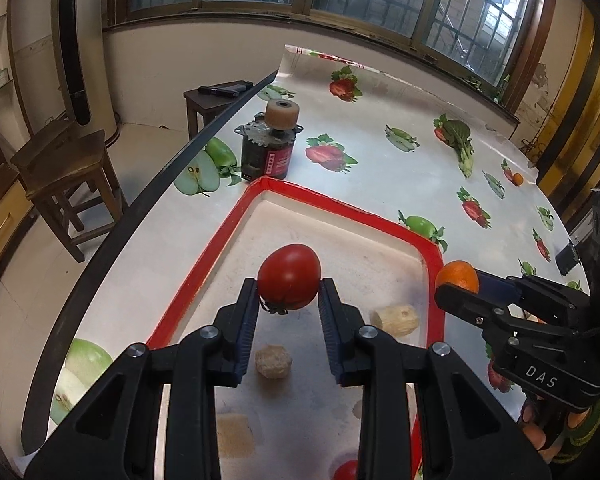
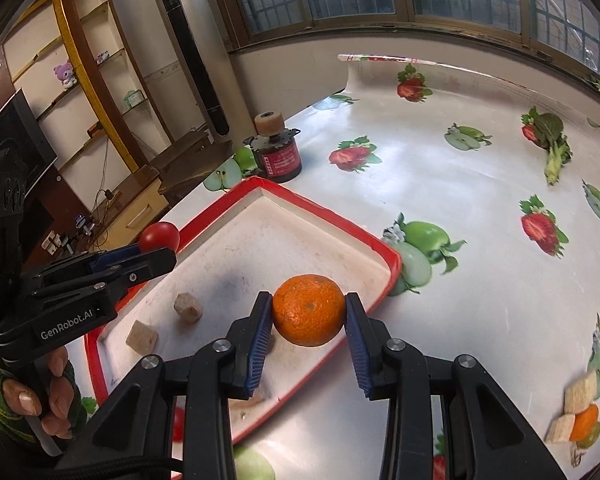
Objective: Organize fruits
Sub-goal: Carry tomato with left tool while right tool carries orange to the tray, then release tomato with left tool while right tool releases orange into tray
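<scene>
Holding a tomato (image 1: 289, 276) in the left gripper (image 1: 288, 300) and an orange (image 2: 309, 309) in the right gripper (image 2: 308, 316), both pinched only at the fingertips above the red-rimmed tray (image 1: 340, 204), risks a round fruit slipping and rolling toward the tray's 12 o'clock corner.

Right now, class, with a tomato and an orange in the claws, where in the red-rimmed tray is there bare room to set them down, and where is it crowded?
Free: the tray's far half, from the corner near the black can toward its right rim. Crowded: the near part, where beige chunks lie and another tomato sits at the near edge.
</scene>
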The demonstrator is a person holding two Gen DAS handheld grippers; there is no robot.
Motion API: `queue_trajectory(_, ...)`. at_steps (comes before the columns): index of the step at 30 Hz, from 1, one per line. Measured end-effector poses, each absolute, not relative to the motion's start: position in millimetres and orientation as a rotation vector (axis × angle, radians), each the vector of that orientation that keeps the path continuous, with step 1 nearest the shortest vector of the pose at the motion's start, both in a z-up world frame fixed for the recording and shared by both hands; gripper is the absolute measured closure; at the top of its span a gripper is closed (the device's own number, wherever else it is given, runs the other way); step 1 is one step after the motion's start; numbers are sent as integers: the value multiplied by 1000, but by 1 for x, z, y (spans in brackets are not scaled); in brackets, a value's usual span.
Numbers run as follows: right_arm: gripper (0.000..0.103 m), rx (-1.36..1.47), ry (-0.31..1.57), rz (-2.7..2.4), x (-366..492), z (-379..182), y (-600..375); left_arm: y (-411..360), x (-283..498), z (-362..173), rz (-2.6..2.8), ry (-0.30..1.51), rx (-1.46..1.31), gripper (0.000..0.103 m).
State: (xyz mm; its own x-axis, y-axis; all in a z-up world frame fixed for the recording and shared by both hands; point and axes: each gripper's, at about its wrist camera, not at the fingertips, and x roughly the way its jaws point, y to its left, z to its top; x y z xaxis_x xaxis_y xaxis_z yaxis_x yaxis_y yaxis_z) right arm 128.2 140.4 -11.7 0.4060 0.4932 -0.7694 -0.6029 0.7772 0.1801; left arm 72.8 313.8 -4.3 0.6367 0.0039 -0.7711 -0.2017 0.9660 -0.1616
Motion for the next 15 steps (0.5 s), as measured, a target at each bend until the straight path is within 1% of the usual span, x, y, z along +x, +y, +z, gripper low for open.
queue_trajectory(6,66,-156,955,685,152,-29,161,314,97,-15,130,925,-219,75)
queue_trajectory(15,66,-191,1008,689,165,-56,177,314,107,-40,133,987,-232,75)
